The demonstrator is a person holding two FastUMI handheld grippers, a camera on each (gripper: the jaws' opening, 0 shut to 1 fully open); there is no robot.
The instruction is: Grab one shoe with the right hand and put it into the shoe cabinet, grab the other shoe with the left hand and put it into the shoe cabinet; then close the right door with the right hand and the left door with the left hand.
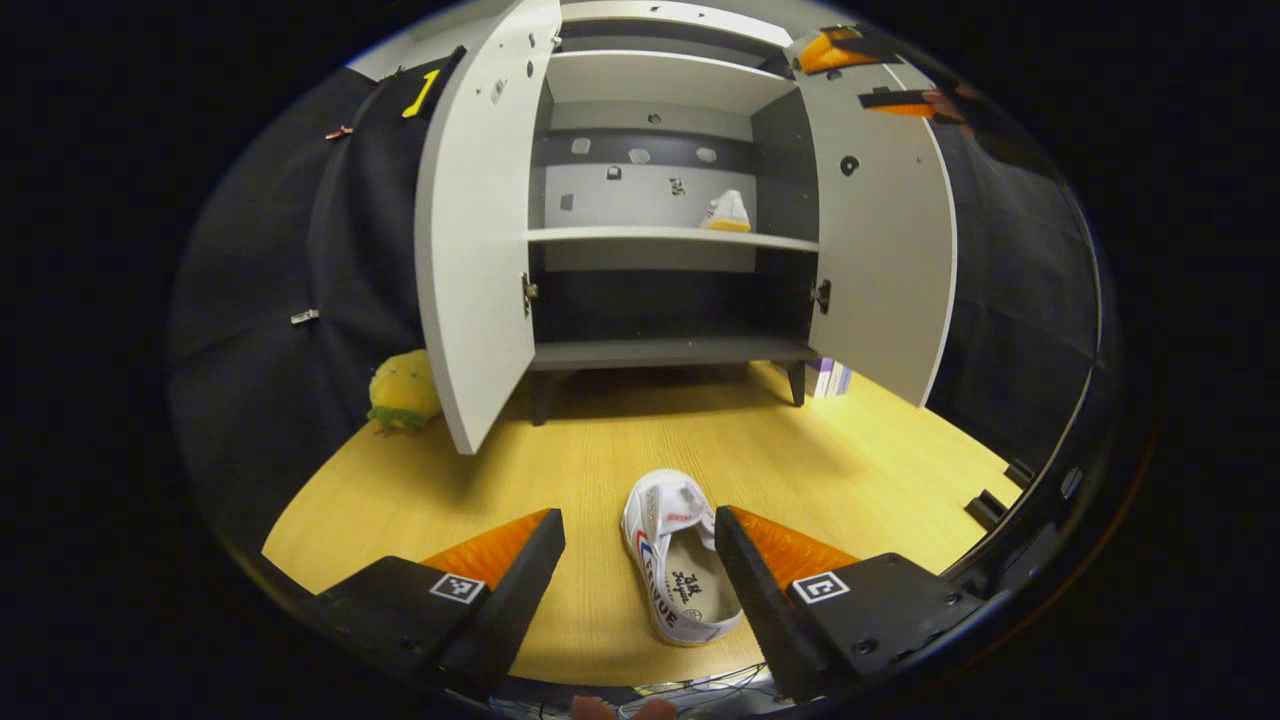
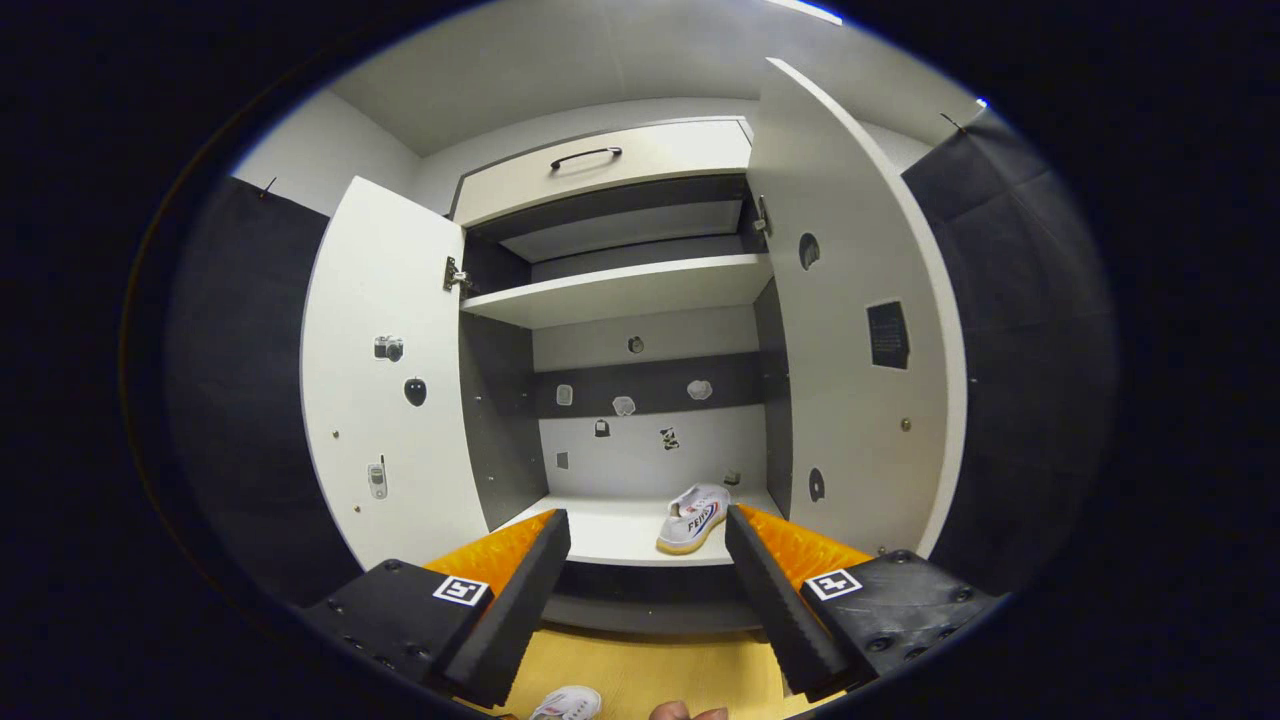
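One shoe (image 1: pixel 727 213) sits on the right of the open cabinet's middle shelf (image 1: pixel 620 234), the other shoe (image 1: pixel 678 555) on the floor (image 1: pixel 620 450) before it

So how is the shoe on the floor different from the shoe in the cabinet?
The shoe on the floor lies on the yellow wooden floor, between the open left gripper fingers; the shoe in the cabinet sits on a shelf. The floor shoe shows its opening and insole; the cabinet shoe shows its side and sole edge. Both are white sneakers.
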